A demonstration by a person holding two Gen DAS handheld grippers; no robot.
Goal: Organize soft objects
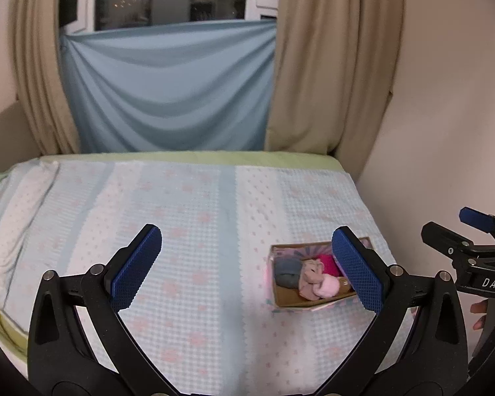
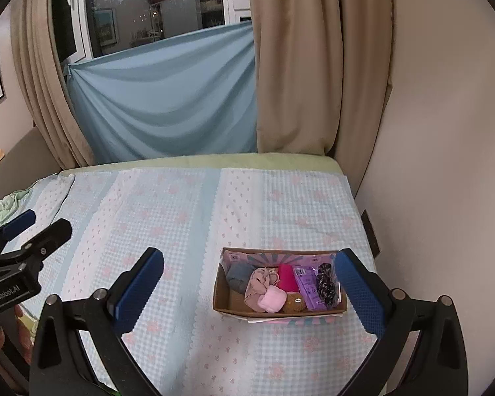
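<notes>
A small cardboard box (image 2: 221, 297) lies on the bed at the right, also in the left wrist view as the box (image 1: 300, 302). Inside it are a grey roll (image 2: 237, 277), a beige frilly cloth (image 2: 259, 283), a magenta roll (image 2: 287, 277), a pale pink roll (image 2: 273, 299), a brown piece (image 2: 293, 303), a purple packet (image 2: 308, 285) and a dark patterned piece (image 2: 326, 283). My right gripper (image 2: 247, 293) hangs open above the bed, empty, the box between its fingers in view. My left gripper (image 1: 247, 267) is open and empty, left of the box.
The bed wears a light blue checked cover (image 2: 181, 217) with pink flowers. A blue sheet (image 2: 168, 105) and beige curtains (image 2: 300, 66) hang behind it, under a window. A wall (image 2: 439, 132) runs along the bed's right side. A green cloth (image 2: 0, 208) is bunched at the far left.
</notes>
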